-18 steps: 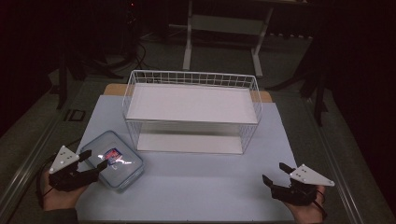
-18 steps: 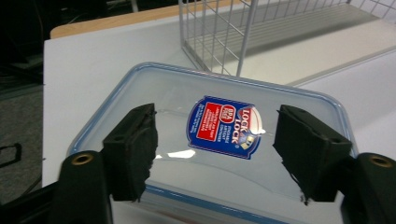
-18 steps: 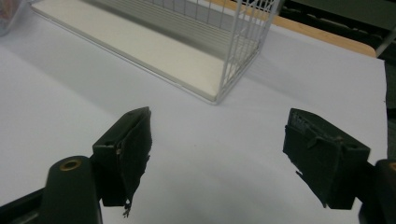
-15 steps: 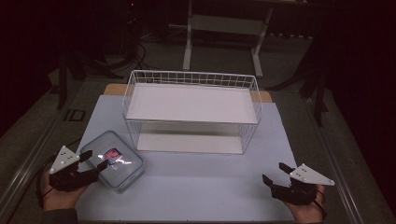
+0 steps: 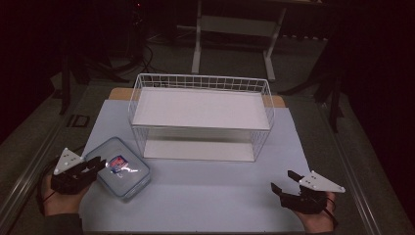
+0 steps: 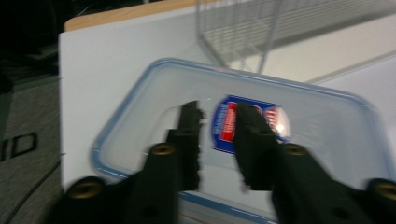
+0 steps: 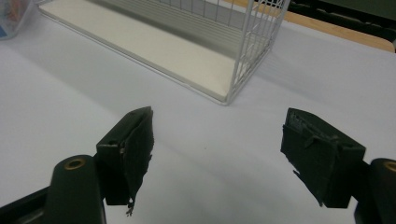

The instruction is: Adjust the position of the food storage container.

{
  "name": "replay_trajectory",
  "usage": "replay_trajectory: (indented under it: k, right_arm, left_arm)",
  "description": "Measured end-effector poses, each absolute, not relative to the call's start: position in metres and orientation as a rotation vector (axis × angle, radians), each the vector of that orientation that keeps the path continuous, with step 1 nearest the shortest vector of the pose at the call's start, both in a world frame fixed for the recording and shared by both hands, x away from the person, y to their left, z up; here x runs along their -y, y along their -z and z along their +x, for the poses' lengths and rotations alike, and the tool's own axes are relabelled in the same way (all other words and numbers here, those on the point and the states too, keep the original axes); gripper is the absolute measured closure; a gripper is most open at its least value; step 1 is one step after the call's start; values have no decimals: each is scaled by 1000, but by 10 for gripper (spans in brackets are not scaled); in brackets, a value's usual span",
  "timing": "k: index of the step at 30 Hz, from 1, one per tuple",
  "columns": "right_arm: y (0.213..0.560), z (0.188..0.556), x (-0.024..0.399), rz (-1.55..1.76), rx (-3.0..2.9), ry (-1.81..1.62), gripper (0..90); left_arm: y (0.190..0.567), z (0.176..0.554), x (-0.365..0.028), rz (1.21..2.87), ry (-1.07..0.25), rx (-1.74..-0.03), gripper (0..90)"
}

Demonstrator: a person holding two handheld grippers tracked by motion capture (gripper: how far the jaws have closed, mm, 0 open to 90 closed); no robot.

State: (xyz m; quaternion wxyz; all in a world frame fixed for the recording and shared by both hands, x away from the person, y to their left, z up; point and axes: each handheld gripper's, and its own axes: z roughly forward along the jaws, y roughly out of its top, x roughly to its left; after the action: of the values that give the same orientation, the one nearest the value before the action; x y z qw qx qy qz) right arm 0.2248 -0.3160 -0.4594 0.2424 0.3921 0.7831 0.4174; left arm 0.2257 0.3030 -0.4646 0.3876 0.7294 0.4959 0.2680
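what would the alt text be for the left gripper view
The left gripper, its two black jaws slightly apart, hovers over a clear lidded container bearing a red and blue label, on a white table, with a wire basket behind.

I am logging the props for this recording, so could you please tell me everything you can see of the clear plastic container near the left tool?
The container is a shallow, rounded-rectangular box of clear plastic with a blue-edged lid closed on it and a red-and-blue label at the lid's centre. It lies flat on the white table cover, turned at an angle, just off the wire basket's front left corner. The left tool hovers over the lid, slightly open; contact cannot be told.
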Motion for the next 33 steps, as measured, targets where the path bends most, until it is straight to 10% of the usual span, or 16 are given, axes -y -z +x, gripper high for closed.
replay_trajectory:
  k: [3, 33]
  right_arm:
    - [459, 225, 314, 1065, -2138, -1142, 251]
    - [461, 227, 316, 1092, -2125, -1160, 255]
  left_arm:
    - [464, 239, -309, 1882, -718, -1308, 887]
    - [484, 290, -358, 1980, -684, -1494, 892]
